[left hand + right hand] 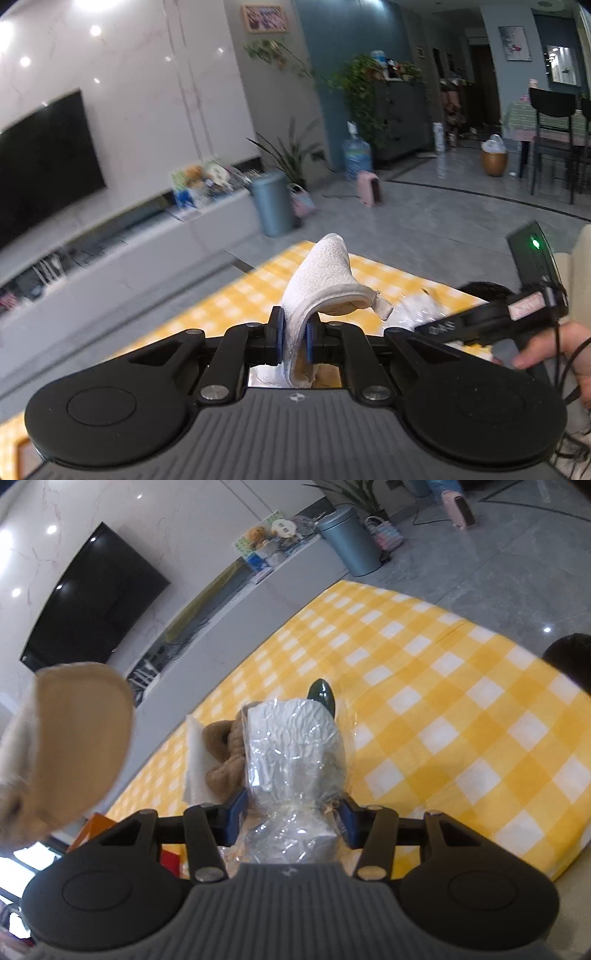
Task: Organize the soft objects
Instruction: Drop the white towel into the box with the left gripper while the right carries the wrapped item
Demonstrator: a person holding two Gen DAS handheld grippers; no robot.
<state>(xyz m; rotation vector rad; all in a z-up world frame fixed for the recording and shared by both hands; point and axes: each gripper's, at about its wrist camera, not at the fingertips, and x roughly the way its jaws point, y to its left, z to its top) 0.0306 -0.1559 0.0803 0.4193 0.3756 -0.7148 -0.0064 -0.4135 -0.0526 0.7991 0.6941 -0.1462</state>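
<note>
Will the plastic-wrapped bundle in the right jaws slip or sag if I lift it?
The bundle probably sags little: it stands up from the jaws. Its glossy, crinkled film looks slippery. It seems light; the wrap looks loose.

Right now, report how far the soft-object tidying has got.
Nothing looks put away yet. In hand: the left tool is clamped on a white slipper, and the right tool holds a plastic-wrapped bundle. Left: a brown plush piece and white pad lie on the checked cloth.
</note>
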